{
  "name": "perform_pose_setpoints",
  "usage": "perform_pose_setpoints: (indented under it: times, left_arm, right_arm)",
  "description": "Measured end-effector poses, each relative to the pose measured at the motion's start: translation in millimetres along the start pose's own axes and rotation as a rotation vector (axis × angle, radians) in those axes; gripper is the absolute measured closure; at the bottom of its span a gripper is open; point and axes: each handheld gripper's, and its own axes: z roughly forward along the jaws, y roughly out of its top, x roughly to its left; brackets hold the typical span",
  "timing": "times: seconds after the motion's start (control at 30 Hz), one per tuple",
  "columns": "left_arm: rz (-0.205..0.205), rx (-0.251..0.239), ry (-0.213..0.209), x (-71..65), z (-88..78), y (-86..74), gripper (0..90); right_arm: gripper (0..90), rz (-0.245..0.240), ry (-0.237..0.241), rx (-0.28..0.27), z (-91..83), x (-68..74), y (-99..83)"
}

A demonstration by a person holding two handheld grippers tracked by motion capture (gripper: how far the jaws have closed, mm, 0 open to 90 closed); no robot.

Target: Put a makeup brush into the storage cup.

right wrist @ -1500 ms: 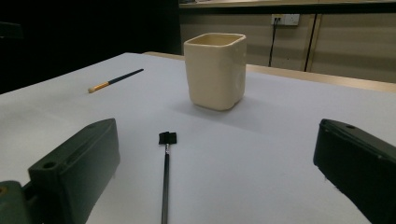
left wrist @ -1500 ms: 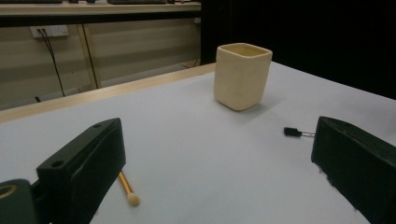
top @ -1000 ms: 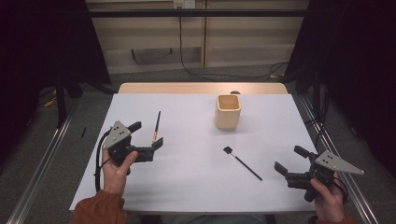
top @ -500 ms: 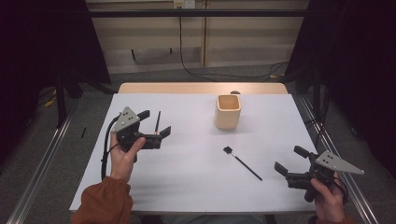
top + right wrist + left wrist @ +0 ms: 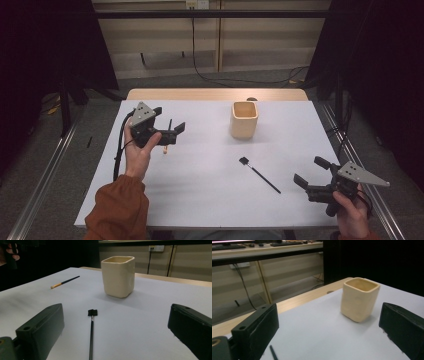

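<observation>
- The cup (image 5: 244,120) stands upright near the far middle of the table (image 5: 210,195), open end up.
- The left gripper (image 5: 170,129) is held up above the table, well left of the cup; its jaws stand wide apart and hold nothing.
- In the left gripper view the cup (image 5: 359,298) shows between the jaws, farther off.
- A brush (image 5: 167,136) with a light tip lies left of the cup, right under the left gripper and partly hidden by it.
- A black brush (image 5: 259,173) lies on the near side of the cup, head toward it, touching no gripper.
- The right gripper (image 5: 311,173) sits low, near and to the right of the cup, jaws wide apart and empty, just beside the black brush's handle end.
</observation>
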Motion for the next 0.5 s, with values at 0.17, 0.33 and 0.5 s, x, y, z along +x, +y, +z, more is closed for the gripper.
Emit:
perform_pose_setpoints:
  times: [0.17,0.33,0.5]
  left_arm:
    - [-0.002,-0.015,0.04,9.9,6.1,4.2,2.3]
    - [0.009,0.002,0.052,17.8,14.7,10.5,2.4]
    - [0.009,0.023,0.061,29.0,17.0,15.6,2.4]
  right_arm:
    - [0.0,-0.001,0.002,-0.001,0.0,-0.3,0.2]
    - [0.0,0.003,0.004,0.002,0.1,-0.4,0.1]
    - [0.0,0.0,0.002,0.0,-1.1,-1.1,0.1]
